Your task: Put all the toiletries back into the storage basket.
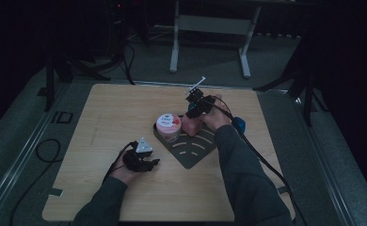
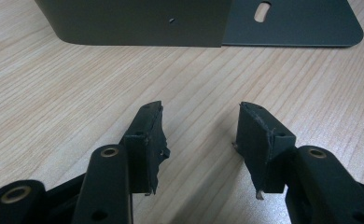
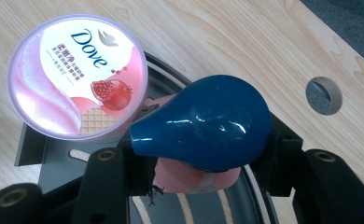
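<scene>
My right gripper (image 3: 206,140) (image 1: 196,107) is shut on a glossy dark blue pear-shaped bulb (image 3: 203,119) (image 1: 191,109), one pad on each side. The bulb hangs just above a pink squarish object (image 3: 189,179) (image 1: 191,125) on the dark grey slotted rack (image 1: 193,150). Beside it on the rack stands a pink Dove tub (image 3: 77,77) (image 1: 168,126), lid up. My left gripper (image 2: 201,140) (image 1: 141,159) rests low over the wooden table in front of the rack's left corner, open with nothing between its pads. The rack's grey wall (image 2: 138,21) lies just ahead of it.
The wooden table (image 1: 106,113) has a round hole (image 3: 324,95) near the right gripper. Cables trail from both grippers across the table's edges. A blue part (image 1: 238,125) sits by the right wrist. A white-legged frame (image 1: 210,28) stands on the floor behind.
</scene>
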The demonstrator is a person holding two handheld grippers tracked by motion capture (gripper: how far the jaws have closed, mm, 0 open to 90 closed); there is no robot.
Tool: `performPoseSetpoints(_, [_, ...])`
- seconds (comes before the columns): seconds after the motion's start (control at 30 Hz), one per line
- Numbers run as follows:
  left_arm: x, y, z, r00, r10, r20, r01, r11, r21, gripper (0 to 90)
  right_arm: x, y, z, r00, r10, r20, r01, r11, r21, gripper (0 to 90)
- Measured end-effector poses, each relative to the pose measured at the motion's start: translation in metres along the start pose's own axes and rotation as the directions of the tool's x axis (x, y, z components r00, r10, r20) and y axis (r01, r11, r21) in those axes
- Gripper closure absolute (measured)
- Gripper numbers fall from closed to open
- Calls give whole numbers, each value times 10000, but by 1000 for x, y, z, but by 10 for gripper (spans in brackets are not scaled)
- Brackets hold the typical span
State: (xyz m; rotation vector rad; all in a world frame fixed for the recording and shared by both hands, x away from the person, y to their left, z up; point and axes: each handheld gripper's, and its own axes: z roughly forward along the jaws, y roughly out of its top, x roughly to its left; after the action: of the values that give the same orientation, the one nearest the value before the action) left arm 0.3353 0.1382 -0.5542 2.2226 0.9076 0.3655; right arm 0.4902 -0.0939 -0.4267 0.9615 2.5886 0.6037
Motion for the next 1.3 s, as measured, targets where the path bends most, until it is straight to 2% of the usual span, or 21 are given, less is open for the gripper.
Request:
performPoseSetpoints(0.13, [0, 0, 0, 10000, 6, -10, -6, 10000, -1, 507, 3, 2, 1, 10000, -77, 59, 77, 10000, -26, 477])
performPoseSetpoints(1.3, [0, 0, 0, 10000, 1, -40, -1, 10000, -4, 507, 2, -5, 0, 9997, 239, 39, -238, 9997, -111, 475])
